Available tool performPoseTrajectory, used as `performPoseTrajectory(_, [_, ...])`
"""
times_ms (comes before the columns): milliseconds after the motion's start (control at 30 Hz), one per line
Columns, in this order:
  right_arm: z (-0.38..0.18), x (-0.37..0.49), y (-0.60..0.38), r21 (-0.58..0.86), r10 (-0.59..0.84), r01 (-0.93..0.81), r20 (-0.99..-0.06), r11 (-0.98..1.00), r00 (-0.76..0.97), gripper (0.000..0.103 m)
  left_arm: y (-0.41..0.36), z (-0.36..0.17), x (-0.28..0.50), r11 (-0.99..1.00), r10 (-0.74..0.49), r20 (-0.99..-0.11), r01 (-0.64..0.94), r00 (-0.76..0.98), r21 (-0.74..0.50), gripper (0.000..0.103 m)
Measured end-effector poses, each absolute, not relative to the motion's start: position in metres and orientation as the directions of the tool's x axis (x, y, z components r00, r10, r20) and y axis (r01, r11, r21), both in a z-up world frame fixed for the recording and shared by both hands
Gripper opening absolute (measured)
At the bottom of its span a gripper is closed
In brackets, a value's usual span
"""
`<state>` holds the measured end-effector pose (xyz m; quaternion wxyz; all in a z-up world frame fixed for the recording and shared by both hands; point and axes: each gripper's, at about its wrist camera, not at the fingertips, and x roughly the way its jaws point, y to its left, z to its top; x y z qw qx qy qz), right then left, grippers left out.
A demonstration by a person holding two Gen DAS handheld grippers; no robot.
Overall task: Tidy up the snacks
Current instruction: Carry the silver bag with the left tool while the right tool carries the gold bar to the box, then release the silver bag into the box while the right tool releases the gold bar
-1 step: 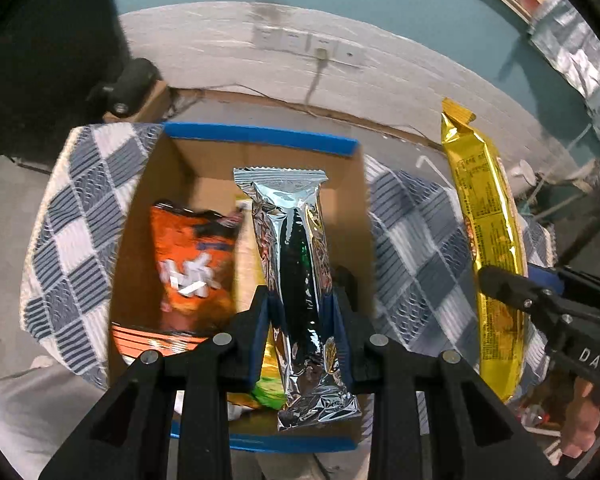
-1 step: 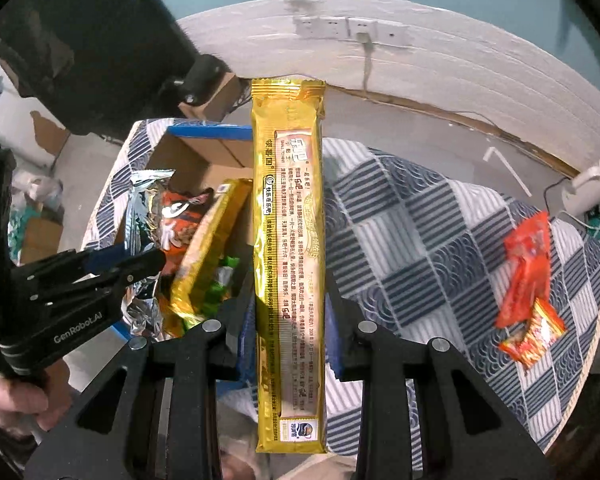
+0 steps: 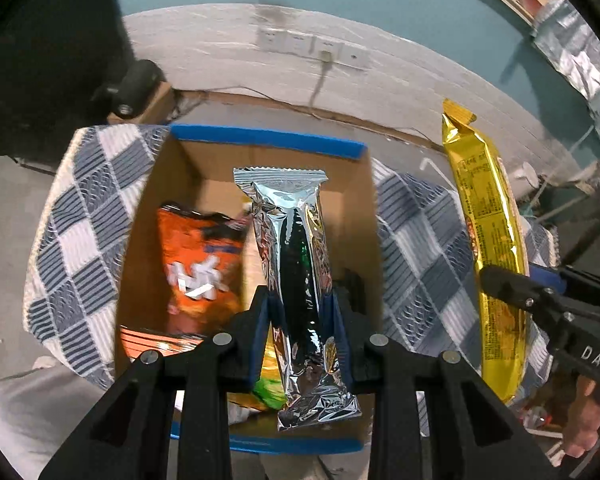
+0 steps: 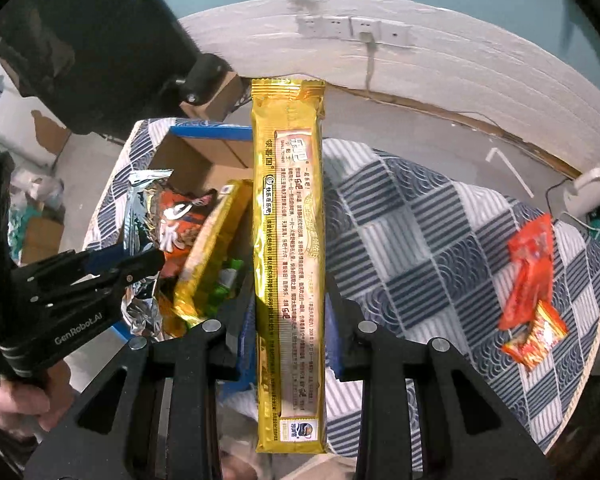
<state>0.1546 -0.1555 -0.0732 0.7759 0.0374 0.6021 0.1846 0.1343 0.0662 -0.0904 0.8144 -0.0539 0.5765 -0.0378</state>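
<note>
The left hand-held gripper [image 3: 302,332] is clamped on a silver snack pack [image 3: 296,280], held over the cardboard box [image 3: 268,140]. The right hand-held gripper [image 4: 288,320] is clamped on a long gold snack pack [image 4: 288,240], beside the box. Nothing has moved just now. Both packs look ready to go in.

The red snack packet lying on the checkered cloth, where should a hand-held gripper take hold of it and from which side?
Grip the red snack packet across its narrow width near the upper end, coming from above. It lies flat and lengthwise on the checkered cloth, and its lower end seems to overlap a smaller orange-red packet, so the upper end is probably clearer.
</note>
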Motion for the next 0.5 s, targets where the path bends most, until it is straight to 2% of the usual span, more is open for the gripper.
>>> performPoseTrajectory(500, [-0.086, 0.177, -0.091, 0.302, 0.342, -0.241, -0.929, 0.922, 0.142, 0.028, 0.116, -0.109, 0.144, 0.987, -0.097, -0.939, -0.088, 0.331, -0.133, 0.030])
